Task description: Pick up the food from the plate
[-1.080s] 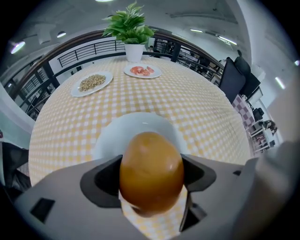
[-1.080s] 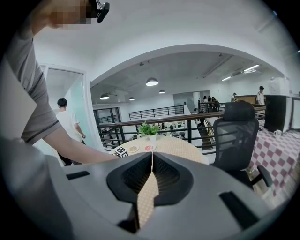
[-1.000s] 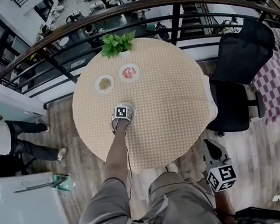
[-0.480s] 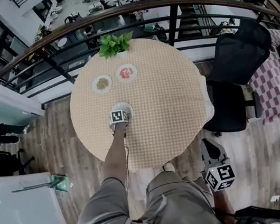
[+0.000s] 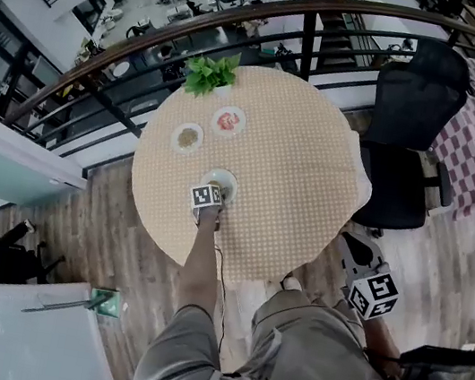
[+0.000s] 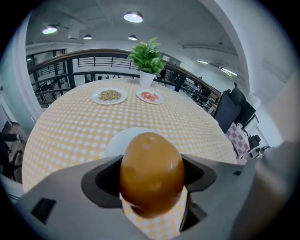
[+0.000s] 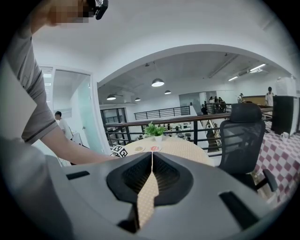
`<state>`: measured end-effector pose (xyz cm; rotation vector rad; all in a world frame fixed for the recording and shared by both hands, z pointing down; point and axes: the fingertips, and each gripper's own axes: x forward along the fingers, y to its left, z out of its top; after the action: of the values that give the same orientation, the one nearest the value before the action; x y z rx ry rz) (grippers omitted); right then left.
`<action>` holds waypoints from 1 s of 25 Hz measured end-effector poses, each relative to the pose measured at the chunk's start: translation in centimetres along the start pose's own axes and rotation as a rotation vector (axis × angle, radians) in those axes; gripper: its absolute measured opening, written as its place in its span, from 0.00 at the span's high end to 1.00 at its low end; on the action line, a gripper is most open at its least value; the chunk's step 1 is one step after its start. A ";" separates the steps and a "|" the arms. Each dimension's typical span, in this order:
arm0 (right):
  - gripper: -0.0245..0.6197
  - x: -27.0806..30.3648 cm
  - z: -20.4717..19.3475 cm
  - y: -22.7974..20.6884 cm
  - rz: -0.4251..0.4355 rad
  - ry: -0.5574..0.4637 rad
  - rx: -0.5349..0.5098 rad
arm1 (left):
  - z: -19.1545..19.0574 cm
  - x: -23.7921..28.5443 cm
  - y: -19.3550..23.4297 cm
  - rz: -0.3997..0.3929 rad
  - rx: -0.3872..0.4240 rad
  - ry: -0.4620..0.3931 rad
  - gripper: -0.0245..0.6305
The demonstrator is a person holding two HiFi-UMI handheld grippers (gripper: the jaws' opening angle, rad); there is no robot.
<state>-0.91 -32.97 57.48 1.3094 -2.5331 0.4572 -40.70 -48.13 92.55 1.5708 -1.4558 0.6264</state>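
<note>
The left claw (image 6: 151, 180) clamps the brown egg-shaped food (image 6: 151, 161) by its sides over the white plate (image 6: 116, 141) — secure for carrying, I judge — while the right claw (image 7: 151, 177) hangs closed, empty, aside.

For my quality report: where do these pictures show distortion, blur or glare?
Head view: sharp, evenly lit, warped toward the edges. Left gripper view: dark round border; the brown food fills the foreground, slightly soft, with a small highlight. Right gripper view: the ceiling lamp glares mildly.
</note>
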 end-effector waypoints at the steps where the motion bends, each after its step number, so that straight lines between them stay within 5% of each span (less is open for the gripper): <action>1: 0.94 0.0 0.0 0.2 0.010 0.000 -0.002 | 0.3 -0.7 -0.3 -0.008 -0.005 -0.018 0.41; 12: 0.94 1.3 1.3 2.3 0.096 -0.037 -0.035 | 3.3 -10.6 -4.5 -0.051 0.087 -0.249 0.41; 25: 0.94 2.6 2.9 7.1 0.217 -0.087 -0.100 | 5.4 -27.0 -16.4 -0.133 0.379 -0.592 0.41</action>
<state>-8.44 -32.08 54.64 1.0460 -2.7457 0.3155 -30.98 -39.86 63.11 2.2662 -1.6982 0.3841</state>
